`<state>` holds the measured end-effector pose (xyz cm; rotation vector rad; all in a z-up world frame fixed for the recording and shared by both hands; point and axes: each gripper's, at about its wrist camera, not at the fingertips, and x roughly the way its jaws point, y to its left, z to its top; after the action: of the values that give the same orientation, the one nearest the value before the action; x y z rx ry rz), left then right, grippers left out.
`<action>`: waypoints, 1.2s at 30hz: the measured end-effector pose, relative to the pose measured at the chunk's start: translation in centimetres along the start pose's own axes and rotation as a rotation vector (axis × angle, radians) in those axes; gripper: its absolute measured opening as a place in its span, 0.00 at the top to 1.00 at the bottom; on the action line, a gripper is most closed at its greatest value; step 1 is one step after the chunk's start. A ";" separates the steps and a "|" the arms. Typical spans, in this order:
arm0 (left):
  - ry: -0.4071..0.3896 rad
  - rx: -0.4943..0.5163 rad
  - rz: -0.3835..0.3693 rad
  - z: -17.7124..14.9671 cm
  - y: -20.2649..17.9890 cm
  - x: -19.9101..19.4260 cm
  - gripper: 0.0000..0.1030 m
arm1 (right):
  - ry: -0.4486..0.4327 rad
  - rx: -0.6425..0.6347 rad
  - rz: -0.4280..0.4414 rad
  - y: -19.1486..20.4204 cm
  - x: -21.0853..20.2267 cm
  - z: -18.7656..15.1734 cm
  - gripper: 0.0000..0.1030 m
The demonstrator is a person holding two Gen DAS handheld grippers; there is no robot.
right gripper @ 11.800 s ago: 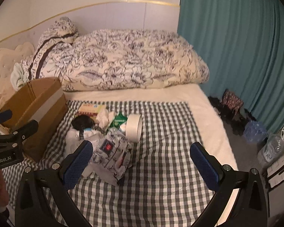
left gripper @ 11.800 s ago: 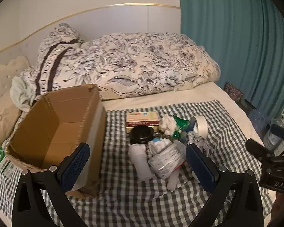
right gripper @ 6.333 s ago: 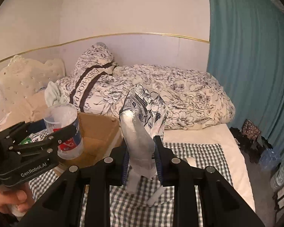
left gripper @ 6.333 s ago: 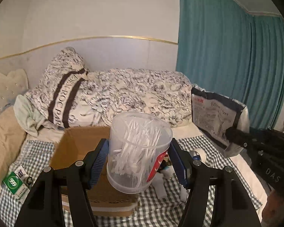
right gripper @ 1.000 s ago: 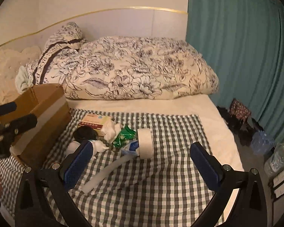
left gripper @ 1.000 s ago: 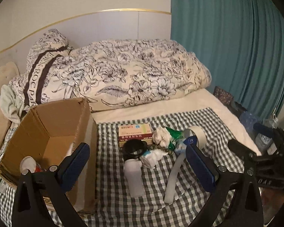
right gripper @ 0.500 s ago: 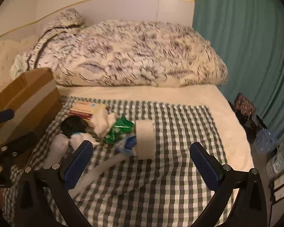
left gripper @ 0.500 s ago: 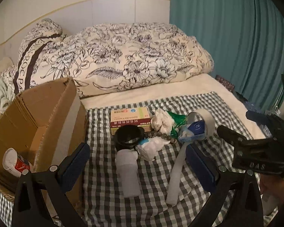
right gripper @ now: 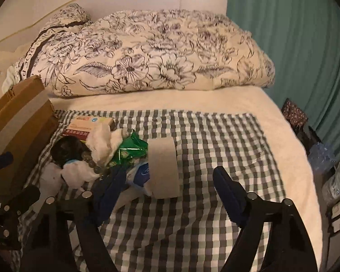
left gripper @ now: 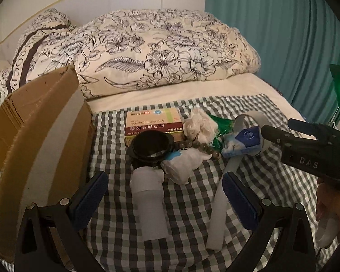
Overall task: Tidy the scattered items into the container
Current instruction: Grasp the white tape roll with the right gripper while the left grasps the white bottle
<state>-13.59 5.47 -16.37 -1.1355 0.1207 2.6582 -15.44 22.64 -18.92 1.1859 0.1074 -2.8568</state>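
While both grippers hang low over the bed, the scattered items lie in a heap on the grey-and-white checked cloth (left gripper: 272, 176), just beside the brown cardboard box (left gripper: 40, 136) at its left edge. The left gripper (left gripper: 165, 192) has its blue-padded fingers (left gripper: 88, 195) spread wide, grasping nothing; a white plastic bottle (left gripper: 150, 206) lies on the cloth between them, apart from both pads. Behind the bottle sit a black round lid (left gripper: 150, 145), a crumpled white bag (left gripper: 185, 161), a string of dark beads (left gripper: 204, 147) and a flat beige-and-maroon medicine carton (left gripper: 154, 124). A white flexible tube (left gripper: 219, 206) runs along the cloth beside the left gripper's right finger. The right gripper (right gripper: 167, 195) is closing, its fingers not yet pressing on anything, with a wide roll of beige tape (right gripper: 163, 167) standing on edge between them. Its left finger reaches among a blue-and-white packet (right gripper: 142, 172) and green foil wrapper (right gripper: 131, 147). A floral duvet (right gripper: 158, 52) is bundled behind.
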 end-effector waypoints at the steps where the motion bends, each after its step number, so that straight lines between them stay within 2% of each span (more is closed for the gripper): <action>1: 0.005 -0.003 -0.001 -0.1 0.1 0.3 0.00 | 0.010 -0.001 -0.002 -0.1 0.5 0.0 0.27; 4: 0.020 -0.012 -0.002 -0.4 0.3 1.3 0.00 | 0.023 -0.007 -0.006 -0.2 1.5 0.3 0.34; 10: 0.051 -0.023 0.001 -1.1 1.0 3.0 0.03 | 0.044 0.020 0.014 -0.4 3.4 0.6 0.36; 12: 0.074 -0.039 -0.010 -1.3 1.4 3.8 0.07 | 0.062 0.019 0.009 -0.2 4.1 0.5 0.52; 14: 0.103 -0.056 -0.026 -1.7 1.6 4.7 0.09 | 0.081 0.018 0.005 -0.1 4.6 0.5 0.62; 16: 0.120 -0.057 -0.022 -2.1 1.6 5.4 0.14 | 0.079 0.022 0.011 -0.1 4.6 0.7 0.64; 18: 0.130 -0.053 -0.017 -2.4 1.5 5.9 0.21 | 0.073 0.021 0.011 0.0 4.5 0.8 0.71; 21: 0.158 -0.058 0.001 -2.7 1.7 6.9 0.43 | 0.069 0.018 0.009 0.3 4.2 1.1 0.71; 22: 0.167 -0.061 0.009 -2.8 1.9 7.1 0.54 | 0.066 0.021 0.010 0.2 4.1 1.1 0.71; 23: 0.171 -0.066 0.010 -2.9 2.1 7.2 0.57 | 0.064 0.026 0.014 0.2 4.0 1.2 0.71; 36: 0.126 -0.060 -0.016 -2.1 2.2 4.7 0.57 | -0.004 0.090 0.016 -1.5 0.9 2.1 0.71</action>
<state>-15.85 3.92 -21.28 -1.3168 0.0550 2.5917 -17.70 23.97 -18.03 1.1897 -0.0313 -2.8780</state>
